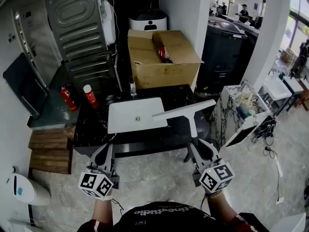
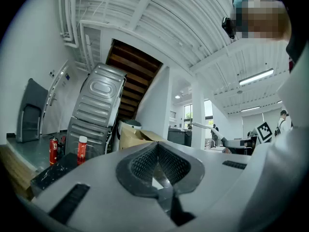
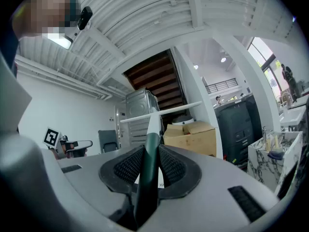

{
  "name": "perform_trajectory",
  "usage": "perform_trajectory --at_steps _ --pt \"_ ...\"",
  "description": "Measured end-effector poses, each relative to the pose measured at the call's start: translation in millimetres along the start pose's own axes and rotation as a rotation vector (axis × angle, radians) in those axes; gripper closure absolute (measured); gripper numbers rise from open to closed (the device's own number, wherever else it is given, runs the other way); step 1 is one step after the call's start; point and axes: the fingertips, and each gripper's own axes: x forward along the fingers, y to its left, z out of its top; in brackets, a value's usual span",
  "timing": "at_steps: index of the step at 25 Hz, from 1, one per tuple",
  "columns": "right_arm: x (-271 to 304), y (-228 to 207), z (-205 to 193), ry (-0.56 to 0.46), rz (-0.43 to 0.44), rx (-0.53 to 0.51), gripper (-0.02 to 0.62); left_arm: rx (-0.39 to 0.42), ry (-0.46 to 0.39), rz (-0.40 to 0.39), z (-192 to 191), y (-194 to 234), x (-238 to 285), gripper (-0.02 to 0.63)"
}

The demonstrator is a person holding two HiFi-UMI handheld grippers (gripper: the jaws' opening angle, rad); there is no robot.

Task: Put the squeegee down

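Currently right gripper (image 1: 198, 148) pinches the squeegee (image 1: 185, 110) by its dark green handle; white neck, long white blade, out over the black table (image 1: 91, 129). Left gripper (image 1: 106, 149) pressed together, empty.

Grey left gripper (image 1: 103, 151) and right gripper (image 1: 202, 151), black meshed fingers (image 3: 124, 168), white black-marked cubes (image 1: 95, 184), dark lettered shirt (image 1: 159, 217)

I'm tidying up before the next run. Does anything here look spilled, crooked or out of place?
Nothing spilled or broken shows. The one thing not at rest is the squeegee, clamped by its handle in the right gripper and held in the air by the black table, blade slanted. The cardboard box stands with flaps open.
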Motion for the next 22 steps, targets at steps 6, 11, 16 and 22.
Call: perform_trajectory --at_steps 6,11,16,22 --pt "-2 0 -1 -0.001 0.004 0.001 0.472 -0.006 -0.002 0.003 -3 -1 -2 0.591" --pt "-5 1 -2 -0.004 0.001 -0.008 0.472 -0.011 0.003 -0.003 -6 -6 -2 0.591" --pt "-10 -6 -1 -0.008 0.009 0.026 0.474 -0.008 0.013 -0.015 -10 -17 2 0.591" --pt "-25 -33 -4 0.0 -0.014 0.044 0.474 -0.001 0.016 -0.019 -14 -40 12 0.591"
